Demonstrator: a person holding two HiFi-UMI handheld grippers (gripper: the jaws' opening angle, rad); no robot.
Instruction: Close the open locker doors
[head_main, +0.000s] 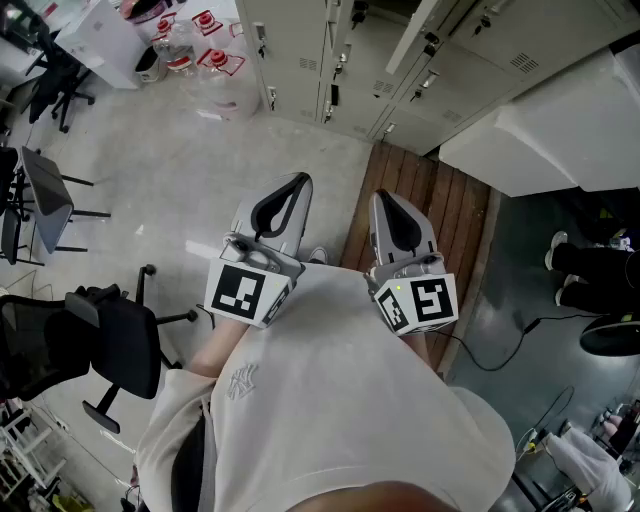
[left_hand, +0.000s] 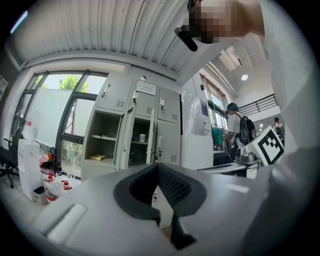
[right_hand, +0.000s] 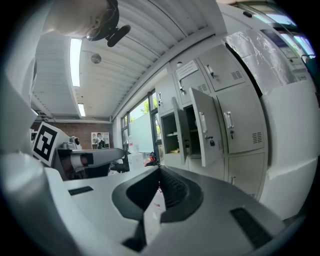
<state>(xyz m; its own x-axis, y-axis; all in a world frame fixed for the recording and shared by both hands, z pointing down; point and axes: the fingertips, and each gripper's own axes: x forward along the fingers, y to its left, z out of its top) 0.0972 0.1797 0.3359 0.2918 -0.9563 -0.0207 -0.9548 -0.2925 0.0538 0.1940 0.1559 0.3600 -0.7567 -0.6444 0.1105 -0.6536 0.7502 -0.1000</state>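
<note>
Well, over on the left a black office chair (head_main: 100, 340) stands on the pale concrete floor (head_main: 170, 170). Beyond it, a cluster of large water bottles (head_main: 205, 60) with red caps sits near the foot of the grey lockers (head_main: 290, 40). The person in the white shirt (head_main: 330, 400) faces that bank from well back, holding both tools roughly level out in front. The left tongs (head_main: 298, 180) are closed tip to tip, with nothing caught between them. Looking along them in the left gripper view, two compartments in the middle row of the lockers stand open, their open doors (left_hand: 122, 141) swung outward. One compartment has a yellowish thing (left_hand: 98, 157) lying on its floor, and the one beside it holds a small cup (left_hand: 142, 137). The locker doors to the right of these are shut. Neither tool touches any door. The right tongs (head_main: 384, 196) sit just beside the left pair, also pressed together and empty, above a strip of dark wooden planks (head_main: 430, 220). Further right, a bulky white cabinet (head_main: 560, 140) juts out beside the lockers. At the far right edge are the dark trouser legs and white shoes of another person (head_main: 585, 270), standing on darker flooring.
</note>
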